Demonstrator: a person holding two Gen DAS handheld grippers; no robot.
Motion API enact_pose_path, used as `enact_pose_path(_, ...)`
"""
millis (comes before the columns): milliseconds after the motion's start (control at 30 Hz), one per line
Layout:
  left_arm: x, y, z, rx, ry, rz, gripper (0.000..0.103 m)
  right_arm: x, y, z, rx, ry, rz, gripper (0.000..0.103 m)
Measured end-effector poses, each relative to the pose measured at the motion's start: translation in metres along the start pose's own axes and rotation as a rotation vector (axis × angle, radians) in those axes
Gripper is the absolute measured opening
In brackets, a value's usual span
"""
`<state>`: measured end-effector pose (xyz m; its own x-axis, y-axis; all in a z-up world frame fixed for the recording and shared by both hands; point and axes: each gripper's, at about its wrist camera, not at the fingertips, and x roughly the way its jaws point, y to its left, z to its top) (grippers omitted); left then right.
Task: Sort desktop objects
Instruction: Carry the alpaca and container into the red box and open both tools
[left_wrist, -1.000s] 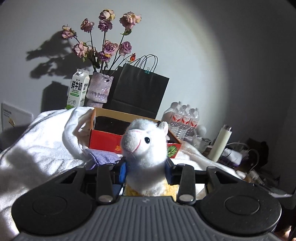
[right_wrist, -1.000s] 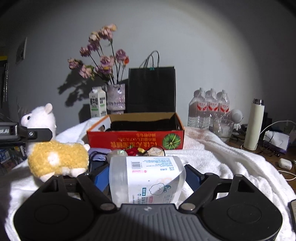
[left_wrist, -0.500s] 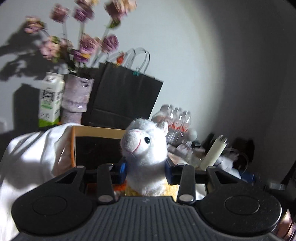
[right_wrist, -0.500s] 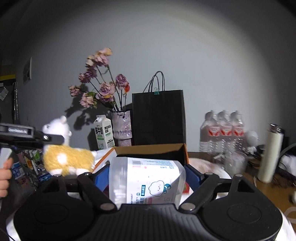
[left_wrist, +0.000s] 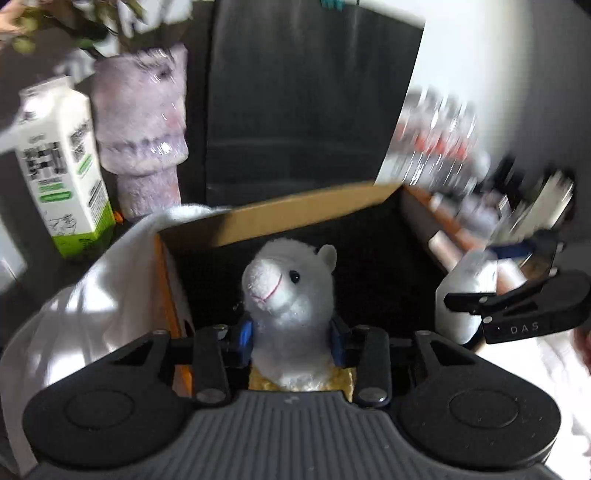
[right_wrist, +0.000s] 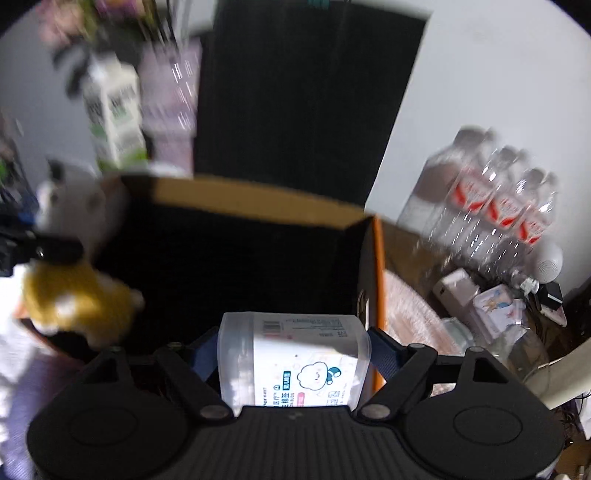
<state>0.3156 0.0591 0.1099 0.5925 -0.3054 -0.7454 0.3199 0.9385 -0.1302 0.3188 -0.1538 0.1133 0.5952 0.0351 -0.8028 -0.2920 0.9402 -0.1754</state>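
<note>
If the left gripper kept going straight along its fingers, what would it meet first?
Probably the dark inside of the cardboard box: the left gripper, shut on the plush alpaca, points into its opening; depth is unclear.

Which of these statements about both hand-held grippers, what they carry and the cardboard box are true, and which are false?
1. The left hand-held gripper is shut on the plush alpaca. True.
2. The right hand-held gripper is open and carries nothing. False: it is shut on the clear plastic container.
3. The cardboard box is open at the top. True.
4. The milk carton lies inside the box. False: it stands outside, beside the vase.
5. A black paper bag stands behind the box. True.
</note>
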Motion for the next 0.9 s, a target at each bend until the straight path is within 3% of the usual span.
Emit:
enact_pose_path(133,0.025,0.011,-0.002,-0.015,0.040,0.031,0.046,0.049,0.022,0.007,-0.063,0.120,-0.062,0.084)
enact_pose_path(233,0.046,0.017,-0.003,-0.024,0.106,0.128,0.053,0.070,0.025,0.007,-0.049,0.164,-0.095,0.088)
enact_pose_path(300,0.050,0.010,-0.009,0.023,0.081,0.149,0.058,0.086,0.021,0.005,-0.018,0.219,-0.076,0.086)
enact_pose_path(367,0.049,0.003,-0.009,0.020,0.097,0.166,0.065,0.087,0.016,0.007,0.031,0.225,-0.065,0.086)
enact_pose_path(500,0.029,0.003,-0.001,-0.010,0.090,0.162,0.065,0.073,0.013,0.006,0.029,0.239,-0.027,0.087)
enact_pose_path(733,-0.036,0.008,0.001,-0.216,0.041,0.213,0.063,0.001,-0.004,0.002,0.125,0.085,0.081,0.088)
enact_pose_path(900,-0.076,-0.023,-0.025,-0.208,-0.047,0.265,0.063,-0.061,-0.018,-0.016,0.190,-0.071,0.188,0.090)
